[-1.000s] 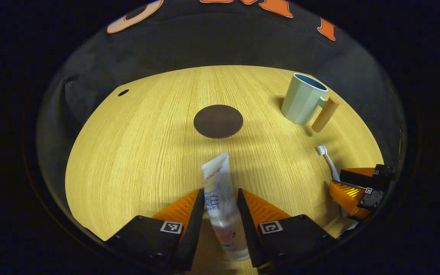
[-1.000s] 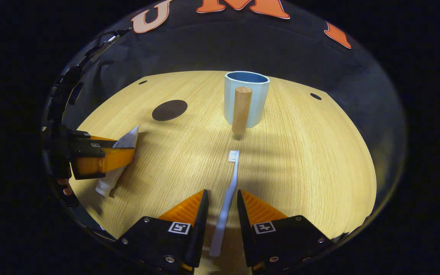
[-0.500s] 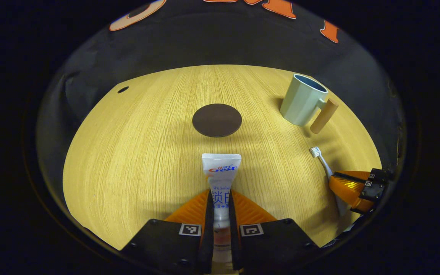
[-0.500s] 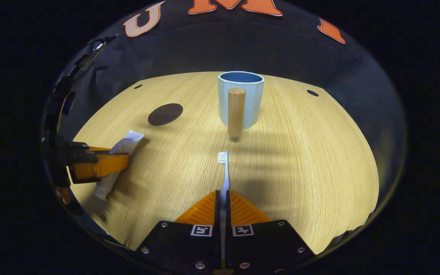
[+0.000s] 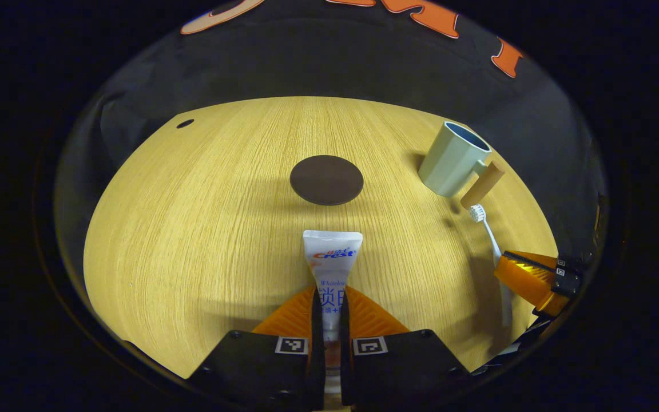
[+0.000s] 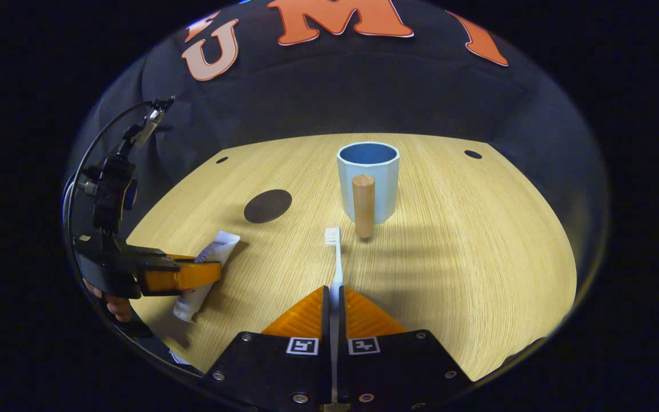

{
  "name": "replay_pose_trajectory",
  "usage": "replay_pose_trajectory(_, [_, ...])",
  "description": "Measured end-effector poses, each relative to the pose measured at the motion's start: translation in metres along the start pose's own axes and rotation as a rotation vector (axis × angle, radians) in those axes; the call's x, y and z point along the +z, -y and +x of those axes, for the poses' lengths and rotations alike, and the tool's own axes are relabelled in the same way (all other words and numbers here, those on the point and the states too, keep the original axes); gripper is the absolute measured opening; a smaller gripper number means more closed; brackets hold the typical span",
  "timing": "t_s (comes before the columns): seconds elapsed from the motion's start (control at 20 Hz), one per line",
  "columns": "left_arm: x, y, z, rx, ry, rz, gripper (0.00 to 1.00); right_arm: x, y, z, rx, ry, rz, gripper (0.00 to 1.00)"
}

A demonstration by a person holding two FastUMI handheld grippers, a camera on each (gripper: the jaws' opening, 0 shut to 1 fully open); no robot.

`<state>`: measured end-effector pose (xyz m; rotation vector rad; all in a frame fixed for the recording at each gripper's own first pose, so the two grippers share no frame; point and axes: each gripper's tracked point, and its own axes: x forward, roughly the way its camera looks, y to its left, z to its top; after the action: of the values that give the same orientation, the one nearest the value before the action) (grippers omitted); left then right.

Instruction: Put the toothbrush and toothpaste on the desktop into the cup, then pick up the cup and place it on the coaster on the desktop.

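My left gripper (image 5: 329, 294) is shut on a white toothpaste tube (image 5: 330, 257), whose flat end points toward the dark round coaster (image 5: 326, 179). In the right gripper view my right gripper (image 6: 335, 294) is shut on a pale blue toothbrush (image 6: 336, 260), bristles (image 6: 332, 236) forward, just short of the cup's wooden handle (image 6: 363, 205). The light blue cup (image 6: 368, 174) stands upright and looks empty. The left gripper view shows the cup (image 5: 452, 160) at the right, the toothbrush (image 5: 487, 232) and the right gripper (image 5: 530, 277). The right gripper view shows the left gripper (image 6: 192, 276) with the tube (image 6: 206, 269) at the left.
The wooden desktop (image 5: 203, 217) carries small dark holes (image 5: 185, 123) near its far corners (image 6: 472, 154). The coaster (image 6: 268, 205) lies left of the cup. Black cloth walls the booth behind the table. A hand (image 6: 113, 303) holds the left gripper's body.
Both grippers closed, the left on the toothpaste and the right on the toothbrush. Both then rose off the table with them, and the toothbrush head has neared the cup's handle.
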<state>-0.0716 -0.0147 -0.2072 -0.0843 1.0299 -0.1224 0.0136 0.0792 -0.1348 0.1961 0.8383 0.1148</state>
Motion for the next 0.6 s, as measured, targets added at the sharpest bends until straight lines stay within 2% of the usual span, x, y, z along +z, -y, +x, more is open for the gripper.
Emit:
replay_pose_trajectory(0.25, [0.011,0.001,-0.030,-0.007,0.031,0.008,0.14,0.031,-0.002,-0.013,0.021,0.109,0.009,0.05])
replay_pose_trajectory(0.6, [0.030,0.006,-0.049,-0.004,0.078,0.023,0.14,0.084,-0.001,-0.024,0.037,0.279,-0.006,0.05])
